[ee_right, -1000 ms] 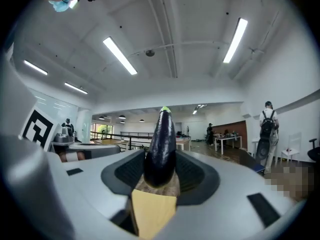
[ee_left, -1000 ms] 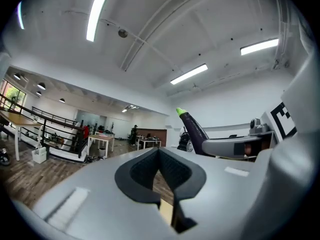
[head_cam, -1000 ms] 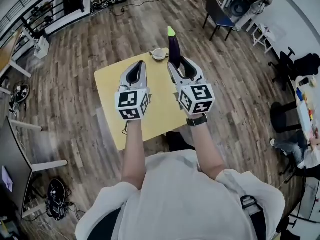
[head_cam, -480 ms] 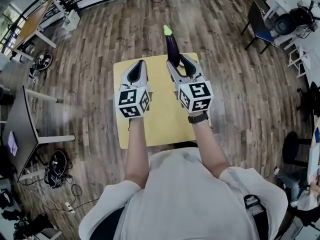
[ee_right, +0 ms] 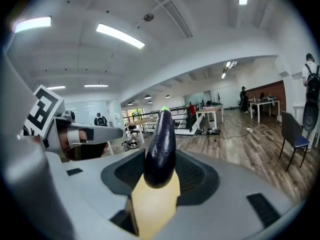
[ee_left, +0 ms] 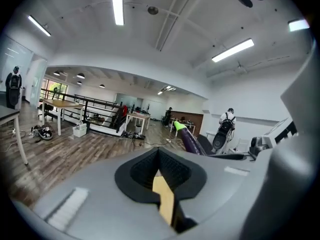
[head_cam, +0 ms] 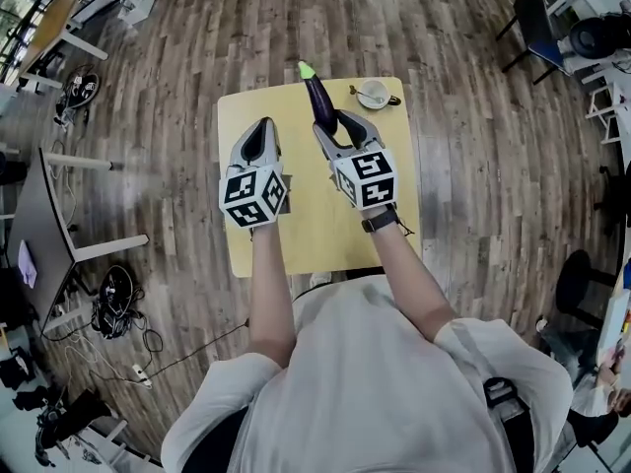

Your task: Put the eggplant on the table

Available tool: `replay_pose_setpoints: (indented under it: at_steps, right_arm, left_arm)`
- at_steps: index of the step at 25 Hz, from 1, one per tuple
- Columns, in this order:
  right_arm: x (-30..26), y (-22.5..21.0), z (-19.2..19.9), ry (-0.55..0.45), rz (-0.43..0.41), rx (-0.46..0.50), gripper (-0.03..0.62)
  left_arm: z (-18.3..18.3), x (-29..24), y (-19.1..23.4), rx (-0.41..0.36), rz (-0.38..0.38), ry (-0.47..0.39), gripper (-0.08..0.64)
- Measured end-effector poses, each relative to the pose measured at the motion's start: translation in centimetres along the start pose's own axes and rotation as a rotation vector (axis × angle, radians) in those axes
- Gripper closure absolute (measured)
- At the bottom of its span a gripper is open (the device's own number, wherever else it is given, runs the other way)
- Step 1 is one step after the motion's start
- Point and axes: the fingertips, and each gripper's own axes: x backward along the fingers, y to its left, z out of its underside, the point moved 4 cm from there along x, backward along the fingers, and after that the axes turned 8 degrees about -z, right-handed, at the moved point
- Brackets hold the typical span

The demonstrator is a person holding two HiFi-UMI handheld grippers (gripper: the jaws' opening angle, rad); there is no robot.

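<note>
A dark purple eggplant (head_cam: 317, 98) with a green stem end stands nearly upright between the jaws of my right gripper (head_cam: 331, 122), which is shut on its lower part. It hangs over the far half of the yellow table (head_cam: 306, 215). In the right gripper view the eggplant (ee_right: 161, 143) rises out of the right gripper (ee_right: 159, 176), with the yellow tabletop below. My left gripper (head_cam: 257, 138) hovers over the table to the left, shut and holding nothing. In the left gripper view its jaws (ee_left: 161, 173) meet, and the eggplant (ee_left: 189, 140) shows to the right.
A white cup on a saucer (head_cam: 373, 94) sits at the table's far right corner, close to the eggplant. Wooden floor surrounds the small table. A dark desk (head_cam: 35, 235) and cables (head_cam: 113, 308) lie to the left, and a chair (head_cam: 537, 18) stands at the far right.
Both grippers have come down and forward over the table, the right one carrying the eggplant. The cup, out of view half a second ago, shows again at the far right corner.
</note>
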Motion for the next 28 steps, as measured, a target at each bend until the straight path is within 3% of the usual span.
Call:
replay_pose_setpoints:
  at_steps: [10, 19, 28]
  right_arm:
    - [-3.6, -3.2, 8.4, 0.171, 0.002, -0.116, 0.4]
    - [-5.8, -3.6, 17.4, 0.371, 0.016, -0.215, 0.4]
    - [-7.4, -3.4, 22.2, 0.486, 0.019, -0.219, 0.4]
  left_arm:
    - [8.0, -2.7, 2.6, -0.056, -0.093, 0.159, 0.551]
    - [14.9, -4.6, 3.8, 0.002, -0.092, 0.283, 0.551]
    - [19.1, -5.6, 3.0, 0.047, -0.054, 0.35, 0.551]
